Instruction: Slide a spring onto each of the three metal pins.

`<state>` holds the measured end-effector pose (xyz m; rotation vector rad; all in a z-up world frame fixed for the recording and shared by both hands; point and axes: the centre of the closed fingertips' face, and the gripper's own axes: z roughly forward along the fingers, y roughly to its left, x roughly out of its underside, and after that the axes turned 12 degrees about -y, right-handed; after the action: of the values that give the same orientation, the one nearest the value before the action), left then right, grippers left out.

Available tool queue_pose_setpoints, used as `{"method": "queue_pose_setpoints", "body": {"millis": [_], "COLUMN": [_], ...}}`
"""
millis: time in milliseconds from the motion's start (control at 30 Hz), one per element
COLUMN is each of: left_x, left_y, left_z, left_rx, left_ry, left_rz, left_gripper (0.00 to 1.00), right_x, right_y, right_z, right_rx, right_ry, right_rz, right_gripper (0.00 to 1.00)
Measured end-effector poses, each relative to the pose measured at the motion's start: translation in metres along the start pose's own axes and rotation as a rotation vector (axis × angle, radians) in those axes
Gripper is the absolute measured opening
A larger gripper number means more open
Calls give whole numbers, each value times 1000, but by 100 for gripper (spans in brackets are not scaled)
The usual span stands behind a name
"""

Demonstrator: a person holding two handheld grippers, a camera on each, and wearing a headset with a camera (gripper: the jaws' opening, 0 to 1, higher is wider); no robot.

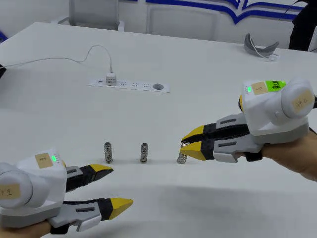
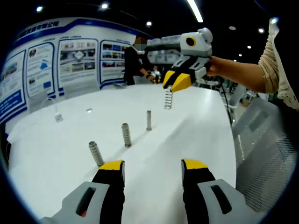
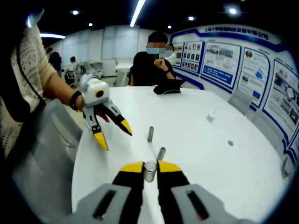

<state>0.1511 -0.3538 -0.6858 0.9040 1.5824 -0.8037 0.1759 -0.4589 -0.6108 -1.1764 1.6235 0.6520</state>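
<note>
Spring point(image 1: 182, 157): pinched at its top coil between the yellow tips of the right gripper point(image 1: 183, 145), hanging just under them.
Head view: cannot tell whether the spring's lower end touches anything.
Left gripper view: spring dangling from the right fingertips, clear above the bare pin point(image 2: 149, 120), not touching it.
Right gripper view: seen end-on, clamped between the two fingers point(image 3: 133, 169).
Sprung pins: middle sprung pin point(image 1: 144, 152) just beside the right tips; end sprung pin point(image 1: 108, 152) just beyond the left tips; both upright.
Left gripper point(image 1: 121, 186): fingers spread wide, nothing between, low over the table point(image 1: 208, 99).
</note>
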Motion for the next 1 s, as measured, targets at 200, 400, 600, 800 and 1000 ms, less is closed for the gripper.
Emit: {"method": "queue_pose_setpoints", "body": {"millis": [200, 400, 600, 800, 1000], "left_x": [1, 2, 1, 2, 2], "left_y": [3, 6, 8, 8, 9], "left_z": [-5, -8, -10, -10, -12], "left_rx": [-24, -44, -54, -57, -62], "left_ry": [-6, -8, -12, -11, -13], "left_rz": [-16, -27, -36, -41, -47], "left_gripper": [51, 52, 53, 54, 55], "right_x": [-3, -2, 1, 5, 11], "right_y": [-13, -28, -41, -50, -54], "right_z": [-1, -4, -4, -1, 3], "right_rx": [35, 85, 131, 163, 174], "right_ry": [-11, -16, -17, -21, -15], "right_rz": [2, 6, 12, 25, 29], "right_gripper": [12, 12, 12, 12, 12]}}
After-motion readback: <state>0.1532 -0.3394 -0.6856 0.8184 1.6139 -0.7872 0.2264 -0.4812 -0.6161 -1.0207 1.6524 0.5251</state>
